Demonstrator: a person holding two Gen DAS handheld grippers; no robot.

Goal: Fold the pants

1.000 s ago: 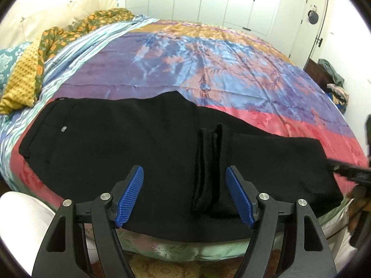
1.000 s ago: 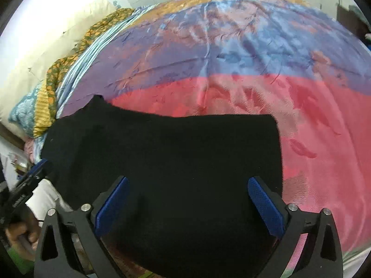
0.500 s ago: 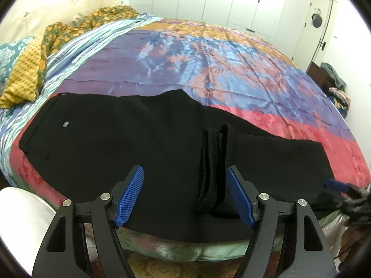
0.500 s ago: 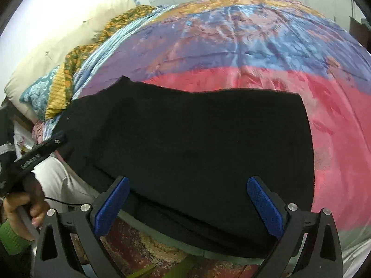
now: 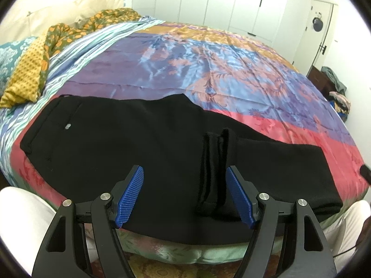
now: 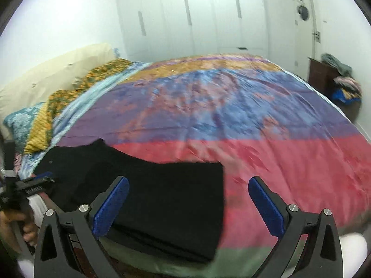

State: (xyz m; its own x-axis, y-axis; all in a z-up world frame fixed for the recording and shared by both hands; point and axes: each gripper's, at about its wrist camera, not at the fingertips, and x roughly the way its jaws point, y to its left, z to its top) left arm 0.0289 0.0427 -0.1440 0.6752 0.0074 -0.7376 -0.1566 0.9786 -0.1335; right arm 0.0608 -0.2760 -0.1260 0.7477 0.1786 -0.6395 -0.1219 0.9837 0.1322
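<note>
Black pants (image 5: 143,143) lie flat along the near edge of the bed, waistband at the left, leg ends at the right. A raised crease of bunched fabric (image 5: 215,166) stands across the legs. My left gripper (image 5: 185,197) is open and empty above the near edge, the crease just inside its right finger. In the right wrist view the pants (image 6: 162,192) reach their hem at mid-frame. My right gripper (image 6: 189,206) is open and empty, held back from the bed over the hem end. The left gripper (image 6: 37,185) shows at the far left there.
The bed has a shiny multicoloured cover (image 5: 208,69). Pillows and a yellow patterned blanket (image 5: 30,74) lie at the left. White wardrobe doors (image 5: 220,4) stand behind. A dark cabinet with piled clothes (image 6: 334,78) is at the right. My white-clad legs (image 5: 20,222) are at the bed edge.
My right gripper has pulled back and tilted up from the pants, now showing the room. My left gripper has stayed over the crease. The pants have not moved.
</note>
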